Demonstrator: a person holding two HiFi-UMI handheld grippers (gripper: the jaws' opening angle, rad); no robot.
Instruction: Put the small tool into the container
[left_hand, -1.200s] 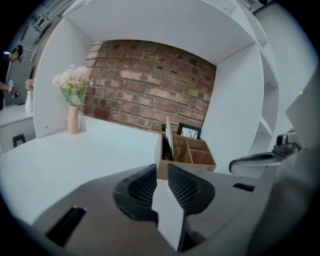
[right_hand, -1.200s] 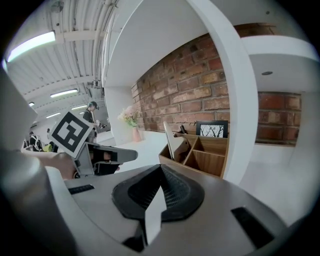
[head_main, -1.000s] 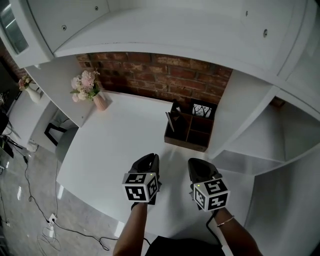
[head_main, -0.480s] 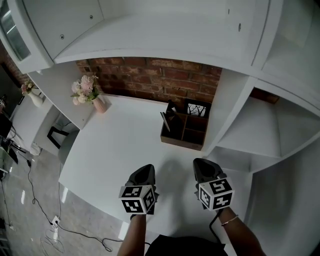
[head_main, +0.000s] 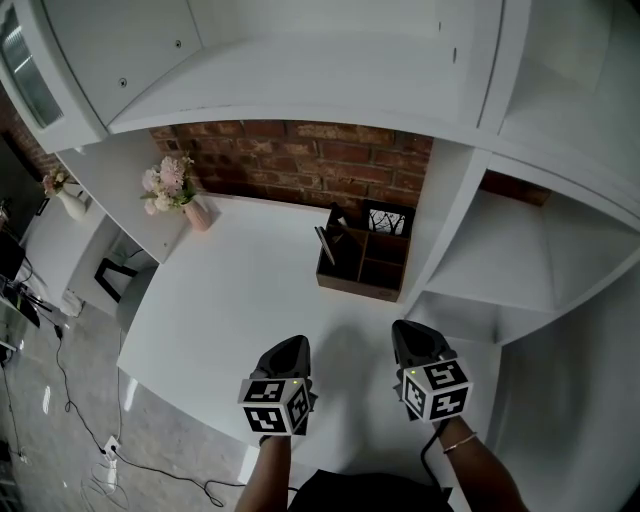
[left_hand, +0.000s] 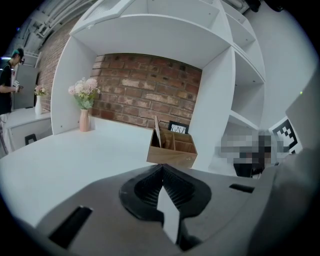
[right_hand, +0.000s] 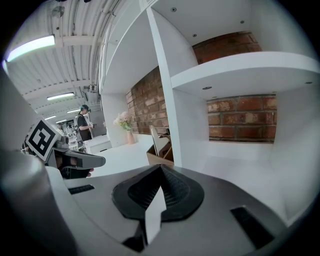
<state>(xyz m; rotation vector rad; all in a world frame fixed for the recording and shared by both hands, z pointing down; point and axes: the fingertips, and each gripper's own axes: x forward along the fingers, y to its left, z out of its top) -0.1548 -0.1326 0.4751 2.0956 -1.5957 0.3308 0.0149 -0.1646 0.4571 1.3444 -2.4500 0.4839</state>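
White desk (head_main: 240, 290) — wooden organiser (head_main: 358, 284), slim tool (head_main: 325, 245) inside — left gripper (head_main: 289, 346), right gripper (head_main: 410, 332) jaws together, empty.

Two grippers are in view, one left gripper (head_main: 290, 346) and one right gripper (head_main: 414, 336), with two marker cubes (head_main: 272, 405), one on each. One counter (head_main: 230, 290) carries one wooden container (head_main: 355, 283) at twelve o'clock from them, with one slim flat tool (head_main: 325, 243) leaning inside and one small framed picture (head_main: 387, 220) behind. Two vases of flowers show: one pink vase (head_main: 198, 211) at ten o'clock and one white vase (head_main: 70, 203) off the counter at nine. One bystander (left_hand: 7, 75) stands far off.
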